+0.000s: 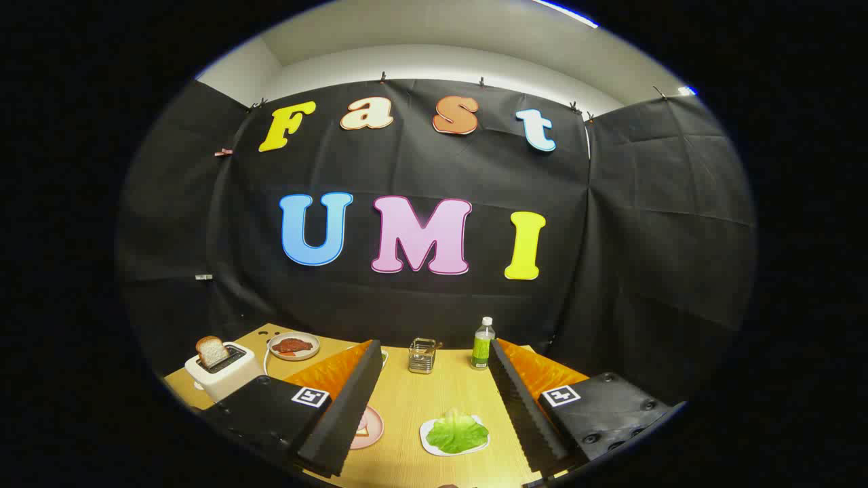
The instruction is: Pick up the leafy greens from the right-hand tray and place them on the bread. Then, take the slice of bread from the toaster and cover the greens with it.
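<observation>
While the gripper (434, 400) gapes wide, lettuce (456, 432) lies between its fingers.
Bread (211, 350) stands in toaster (224, 369); pink plate (369, 427) possibly holds bread.

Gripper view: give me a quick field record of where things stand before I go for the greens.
tool: open, fingers spread wide above the table, holding nothing
leafy greens: on a white tray between the fingers, untouched
bread slice: upright in the toaster slot
toaster: white, beyond the left finger
pink plate: partly hidden behind the left finger
far plate: holds red food, behind the toaster
also ahead: metal rack, green bottle
task stage: greens not yet picked up
</observation>
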`<action>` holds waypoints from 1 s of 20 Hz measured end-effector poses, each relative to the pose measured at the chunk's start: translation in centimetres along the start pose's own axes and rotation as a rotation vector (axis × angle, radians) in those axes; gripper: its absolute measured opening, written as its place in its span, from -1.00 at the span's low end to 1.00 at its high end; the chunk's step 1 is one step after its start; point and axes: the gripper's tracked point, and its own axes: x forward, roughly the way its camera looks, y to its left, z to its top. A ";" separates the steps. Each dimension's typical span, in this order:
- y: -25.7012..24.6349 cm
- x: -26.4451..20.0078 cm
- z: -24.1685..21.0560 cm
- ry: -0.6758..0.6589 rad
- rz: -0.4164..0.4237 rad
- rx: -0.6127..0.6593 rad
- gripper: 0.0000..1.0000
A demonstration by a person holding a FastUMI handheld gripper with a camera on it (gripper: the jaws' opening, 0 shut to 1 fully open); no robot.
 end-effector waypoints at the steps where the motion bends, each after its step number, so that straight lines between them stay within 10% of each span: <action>1: -0.1 0.2 -0.2 0.006 0.002 0.003 0.95; 20: 0.4 2.6 -4.2 0.125 0.079 0.000 0.95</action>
